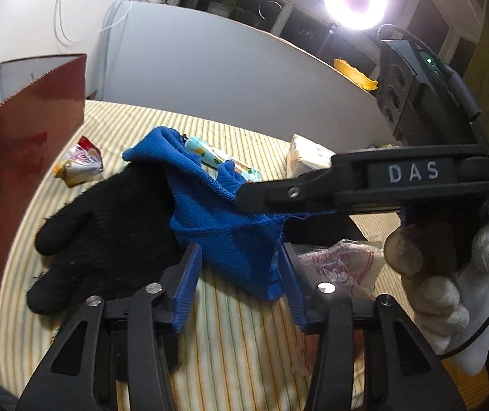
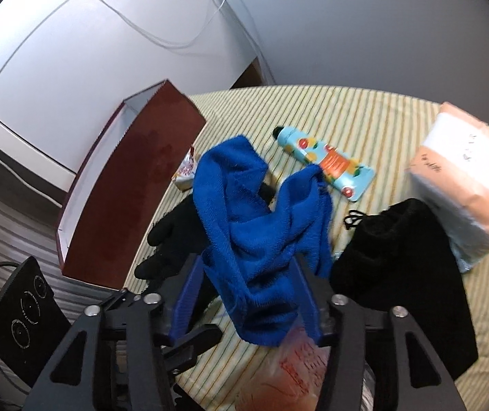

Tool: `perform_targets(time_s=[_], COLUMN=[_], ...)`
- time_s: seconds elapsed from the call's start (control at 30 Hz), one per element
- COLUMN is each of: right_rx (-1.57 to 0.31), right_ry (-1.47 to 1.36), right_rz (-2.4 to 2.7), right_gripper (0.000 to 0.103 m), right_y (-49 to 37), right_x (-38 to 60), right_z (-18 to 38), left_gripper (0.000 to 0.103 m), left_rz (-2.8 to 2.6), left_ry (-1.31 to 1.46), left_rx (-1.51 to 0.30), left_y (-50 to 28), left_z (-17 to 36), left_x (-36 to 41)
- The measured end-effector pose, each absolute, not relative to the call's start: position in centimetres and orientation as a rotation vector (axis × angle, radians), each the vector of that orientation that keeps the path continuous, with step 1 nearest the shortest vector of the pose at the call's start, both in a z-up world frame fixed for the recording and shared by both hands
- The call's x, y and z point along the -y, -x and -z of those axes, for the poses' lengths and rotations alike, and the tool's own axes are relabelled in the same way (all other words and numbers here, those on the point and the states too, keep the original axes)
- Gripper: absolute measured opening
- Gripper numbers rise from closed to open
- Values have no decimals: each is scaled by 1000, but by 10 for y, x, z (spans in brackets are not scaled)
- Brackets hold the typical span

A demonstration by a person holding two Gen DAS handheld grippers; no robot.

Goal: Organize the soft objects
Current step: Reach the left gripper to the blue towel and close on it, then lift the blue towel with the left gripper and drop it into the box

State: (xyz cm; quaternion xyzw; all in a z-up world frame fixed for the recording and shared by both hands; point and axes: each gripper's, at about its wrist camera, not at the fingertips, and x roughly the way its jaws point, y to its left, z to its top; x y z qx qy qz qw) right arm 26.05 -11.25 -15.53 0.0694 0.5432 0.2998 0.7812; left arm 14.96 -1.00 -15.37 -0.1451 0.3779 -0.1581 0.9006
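Observation:
A blue towel cloth [image 1: 230, 236] [image 2: 244, 239] lies bunched on the striped tablecloth [image 1: 237, 335], partly over a black knit glove [image 1: 100, 226] [image 2: 175, 236]. My left gripper [image 1: 241, 274] has its blue pads against the cloth's lower corner. My right gripper [image 2: 247, 284] holds another fold between its pads; in the left wrist view the right gripper [image 1: 244, 198] comes in from the right and bites the cloth's edge. A black fabric piece [image 2: 398, 274] lies to the right.
An open red-brown box [image 2: 131, 198] [image 1: 21, 157] stands at the left. A printed tube [image 2: 330, 164], a tissue pack [image 2: 463, 178], a snack packet [image 1: 80, 164] and a plastic bag [image 2: 295, 370] lie around the cloth. A person's white-gloved hand [image 1: 450, 274] grips the right tool.

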Motion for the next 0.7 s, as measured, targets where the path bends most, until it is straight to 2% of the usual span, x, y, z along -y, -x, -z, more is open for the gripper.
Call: perform_targets(time_s=[0.27, 0.5, 0.7], right_rx=[-1237, -1276, -1287], right_ry=[-167, -203, -304], right_rz=[-639, -655, -679], right_gripper=[42, 21, 17], right_y=[-274, -281, -281], right_x=[107, 104, 115], right_z=[175, 185, 182], left_gripper=[40, 25, 24], left_rz=[324, 340, 370], left_ry=[320, 324, 356], left_rx=[-828, -841, -803], left_y=[-172, -179, -171], left_z=[165, 163, 152], left_x=[14, 15, 8])
